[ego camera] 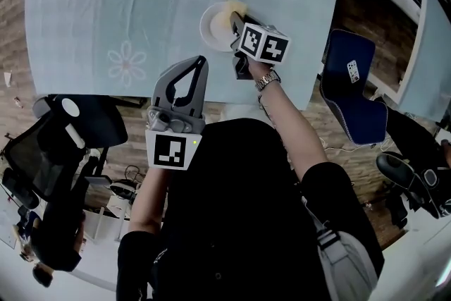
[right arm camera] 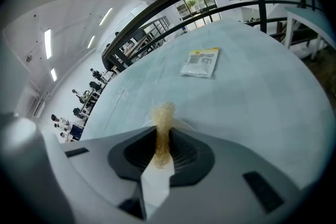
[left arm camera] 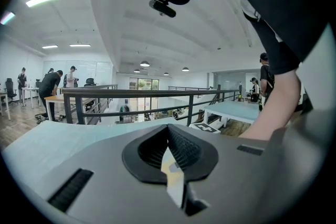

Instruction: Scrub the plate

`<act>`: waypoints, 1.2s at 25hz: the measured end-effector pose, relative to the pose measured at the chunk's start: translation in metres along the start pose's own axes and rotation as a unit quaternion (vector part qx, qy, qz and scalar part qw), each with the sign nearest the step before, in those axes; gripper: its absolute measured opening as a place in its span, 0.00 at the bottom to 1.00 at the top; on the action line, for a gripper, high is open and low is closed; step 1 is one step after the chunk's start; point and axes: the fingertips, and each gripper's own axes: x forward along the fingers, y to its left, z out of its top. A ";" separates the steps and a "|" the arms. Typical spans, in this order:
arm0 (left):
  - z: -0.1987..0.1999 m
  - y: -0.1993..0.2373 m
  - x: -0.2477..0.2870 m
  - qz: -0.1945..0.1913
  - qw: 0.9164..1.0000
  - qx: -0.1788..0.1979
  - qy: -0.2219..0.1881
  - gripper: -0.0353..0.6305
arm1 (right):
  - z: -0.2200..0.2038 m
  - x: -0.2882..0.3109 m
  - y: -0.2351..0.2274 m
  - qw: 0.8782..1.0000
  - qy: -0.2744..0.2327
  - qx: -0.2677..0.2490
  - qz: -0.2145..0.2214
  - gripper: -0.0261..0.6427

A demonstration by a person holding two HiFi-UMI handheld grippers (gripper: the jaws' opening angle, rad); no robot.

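Pinching a soft scrubber point(right arm camera: 163, 118), the right gripper point(ego camera: 237, 26) is at the stiff, slick plate point(ego camera: 210, 28); the closed, empty left gripper point(ego camera: 199, 65) could steady its rim.

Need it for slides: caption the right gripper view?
Right gripper shut on a yellow sponge over the table, a packet beyond.

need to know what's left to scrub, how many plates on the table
1. The plate lies on the table near its front edge, partly under the right gripper, which clamps a sponge. The person's head could hide others.
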 end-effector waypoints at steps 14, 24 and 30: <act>-0.001 -0.014 0.000 -0.029 0.999 0.020 -0.001 0.07 | -0.005 -0.019 -0.028 0.999 -0.017 0.037 -0.024 0.14; 0.004 -0.021 -0.003 -0.067 0.997 0.035 -0.005 0.07 | -0.020 -0.037 -0.041 0.997 -0.028 0.057 -0.045 0.14; 0.009 -0.022 -0.006 -0.089 0.995 0.044 -0.011 0.07 | -0.027 -0.049 -0.044 0.994 -0.038 0.073 -0.069 0.14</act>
